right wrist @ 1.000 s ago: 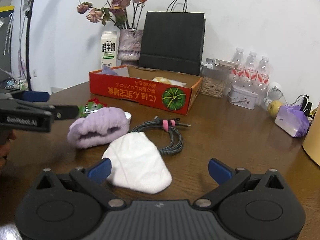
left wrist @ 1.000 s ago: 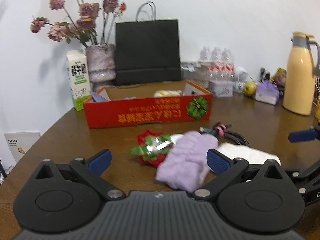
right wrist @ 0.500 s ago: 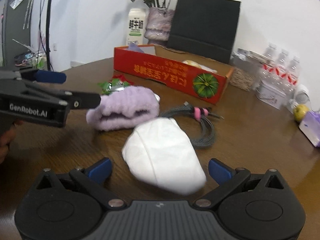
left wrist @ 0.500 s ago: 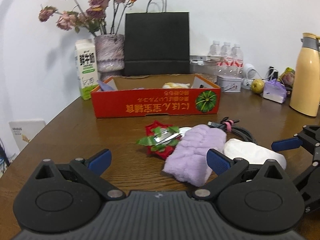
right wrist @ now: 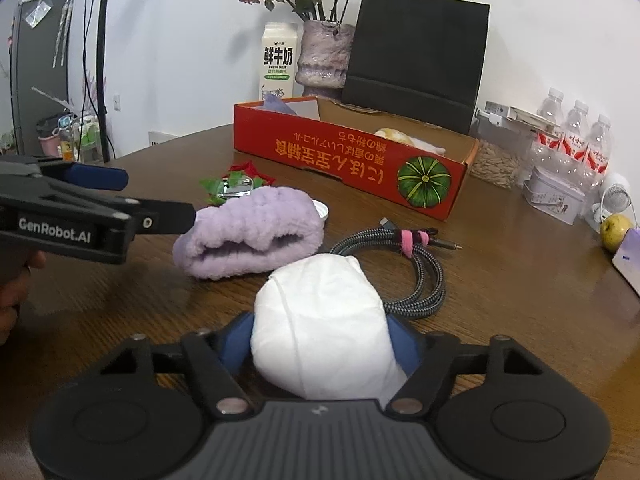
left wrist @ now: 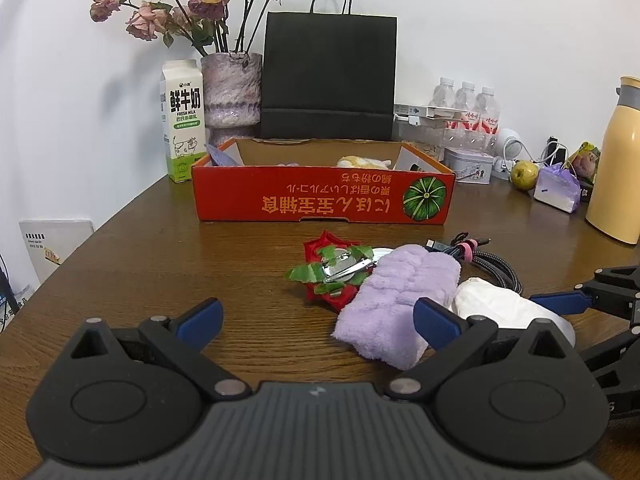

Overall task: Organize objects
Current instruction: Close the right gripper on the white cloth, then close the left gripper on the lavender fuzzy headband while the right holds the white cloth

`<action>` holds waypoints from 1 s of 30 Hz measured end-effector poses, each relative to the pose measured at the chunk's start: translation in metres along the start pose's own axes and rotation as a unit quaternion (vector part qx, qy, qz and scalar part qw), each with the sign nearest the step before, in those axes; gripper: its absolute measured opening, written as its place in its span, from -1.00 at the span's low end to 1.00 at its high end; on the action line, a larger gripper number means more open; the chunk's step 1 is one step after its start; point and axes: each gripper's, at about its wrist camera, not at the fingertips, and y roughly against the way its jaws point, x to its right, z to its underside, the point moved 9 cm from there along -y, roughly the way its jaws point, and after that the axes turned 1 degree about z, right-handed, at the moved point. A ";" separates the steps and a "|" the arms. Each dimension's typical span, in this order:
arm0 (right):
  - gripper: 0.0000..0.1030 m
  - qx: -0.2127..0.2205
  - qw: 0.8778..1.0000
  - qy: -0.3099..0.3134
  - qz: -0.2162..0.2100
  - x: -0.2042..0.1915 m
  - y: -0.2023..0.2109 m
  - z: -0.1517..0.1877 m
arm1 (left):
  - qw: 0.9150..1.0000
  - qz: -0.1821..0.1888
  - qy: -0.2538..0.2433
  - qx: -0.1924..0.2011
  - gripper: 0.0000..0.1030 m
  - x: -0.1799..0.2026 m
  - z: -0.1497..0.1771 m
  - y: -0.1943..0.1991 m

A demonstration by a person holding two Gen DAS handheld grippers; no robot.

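On the brown wooden desk [right wrist: 520, 280], before the red cardboard box [right wrist: 352, 156], the white cloth bundle [right wrist: 324, 320] is being clenched by the just-closing right claw [right wrist: 324, 344], the left claw [left wrist: 316, 316] is spread empty, and a lift boxward is judged next.

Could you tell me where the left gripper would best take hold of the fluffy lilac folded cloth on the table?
Probably across the near end of the fluffy lilac folded cloth, coming from the camera side with the open left gripper. The roll is narrower there than the jaw gap. Its far end lies against the red and green leafy ornament, and the soft white bundle crowds its right side.
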 end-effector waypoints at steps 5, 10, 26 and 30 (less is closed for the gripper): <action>0.31 0.022 1.000 -0.014 0.006 0.005 0.010 -0.001 | 1.000 0.002 0.000 -0.003 1.00 0.001 0.000 -0.001; 0.31 0.045 0.998 -0.047 0.018 0.019 0.026 0.003 | 1.000 0.009 0.000 -0.009 1.00 0.003 0.002 -0.003; 0.32 0.078 0.992 -0.069 0.071 0.040 0.042 0.004 | 0.997 0.047 -0.048 -0.042 1.00 0.040 0.002 -0.030; 0.32 0.081 0.992 -0.064 0.070 0.038 0.043 0.003 | 0.997 0.049 -0.048 -0.044 1.00 0.047 0.001 -0.036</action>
